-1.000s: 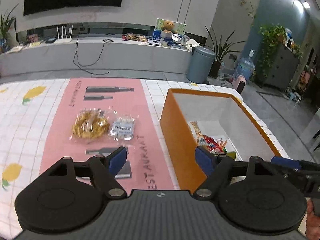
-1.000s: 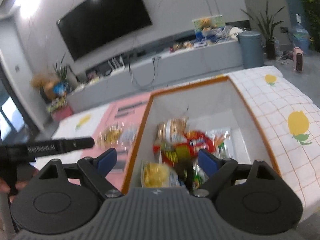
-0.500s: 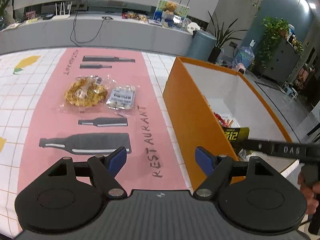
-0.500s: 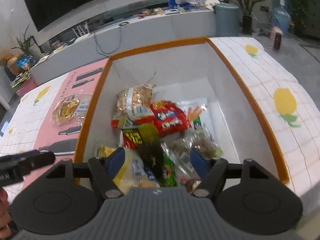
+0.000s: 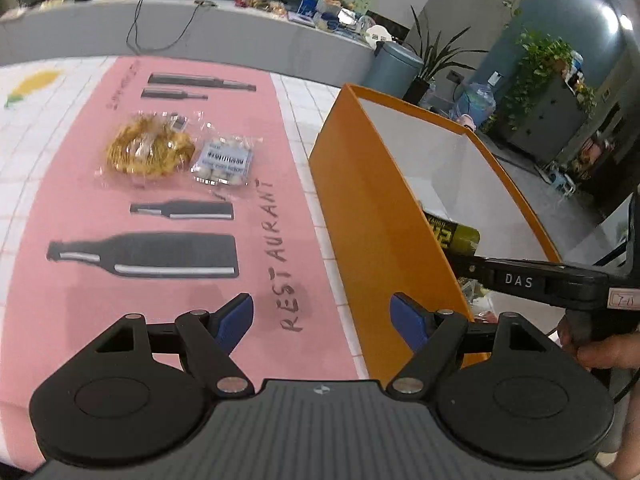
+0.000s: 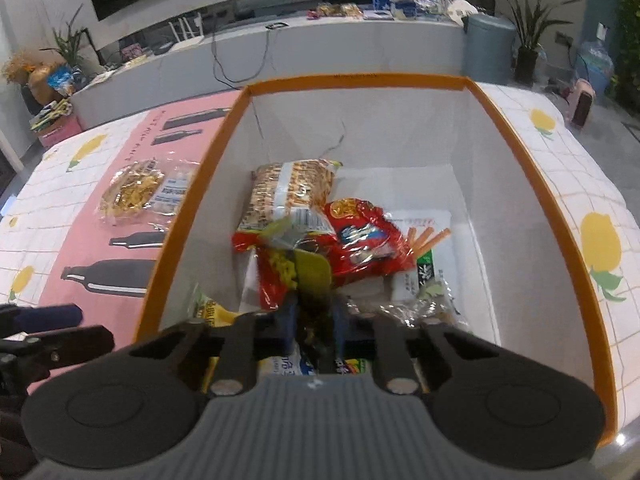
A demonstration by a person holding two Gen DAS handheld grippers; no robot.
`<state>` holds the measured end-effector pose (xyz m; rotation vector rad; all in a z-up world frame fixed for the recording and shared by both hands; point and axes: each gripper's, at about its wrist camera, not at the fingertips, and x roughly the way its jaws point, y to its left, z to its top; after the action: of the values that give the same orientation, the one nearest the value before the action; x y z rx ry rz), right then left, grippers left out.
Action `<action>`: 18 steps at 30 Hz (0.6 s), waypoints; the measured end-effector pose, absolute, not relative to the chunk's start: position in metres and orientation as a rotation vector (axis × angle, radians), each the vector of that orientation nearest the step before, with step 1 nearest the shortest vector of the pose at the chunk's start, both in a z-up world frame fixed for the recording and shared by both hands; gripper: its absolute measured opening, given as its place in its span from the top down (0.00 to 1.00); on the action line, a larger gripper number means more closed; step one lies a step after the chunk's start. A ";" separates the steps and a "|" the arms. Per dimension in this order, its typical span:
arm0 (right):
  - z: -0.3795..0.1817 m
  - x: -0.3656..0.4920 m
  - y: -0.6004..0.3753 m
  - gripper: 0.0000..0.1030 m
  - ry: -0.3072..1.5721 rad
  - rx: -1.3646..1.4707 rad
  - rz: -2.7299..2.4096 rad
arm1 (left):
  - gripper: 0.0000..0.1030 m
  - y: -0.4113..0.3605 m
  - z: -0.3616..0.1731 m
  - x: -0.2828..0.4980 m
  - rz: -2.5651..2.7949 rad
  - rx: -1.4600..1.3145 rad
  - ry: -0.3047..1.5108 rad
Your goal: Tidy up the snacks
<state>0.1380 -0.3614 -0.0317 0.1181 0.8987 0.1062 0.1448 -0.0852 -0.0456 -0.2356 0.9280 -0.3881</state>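
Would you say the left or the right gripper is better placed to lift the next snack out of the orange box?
Right. The right gripper is inside the orange box, shut on the dark olive packet; the left gripper hangs open over the pink mat.

The orange box (image 5: 380,216) wall hides most snacks (image 5: 452,236) inside.

"RESTAURANT" is printed in dark letters along the pink mat (image 5: 80,184), beside the bottle silhouettes. "DAS" is marked in white on the black bar of the right gripper (image 5: 520,280), and a small tag further along it is read as "7-1". Packet labels are too blurred to be read.
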 end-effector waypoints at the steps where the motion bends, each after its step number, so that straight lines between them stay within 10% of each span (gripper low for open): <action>1: -0.032 0.137 -0.363 0.96 0.896 0.125 0.101 | 0.11 -0.084 -0.046 0.145 -0.383 -0.233 0.929; 18: -0.004 0.133 -0.423 1.00 0.658 0.412 -0.137 | 0.11 -0.079 -0.047 0.145 -0.365 -0.229 0.930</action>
<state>0.1331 -0.4229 -0.0036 0.4125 0.6579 -0.1370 0.1449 -0.0787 -0.0467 -0.2292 0.9296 -0.3649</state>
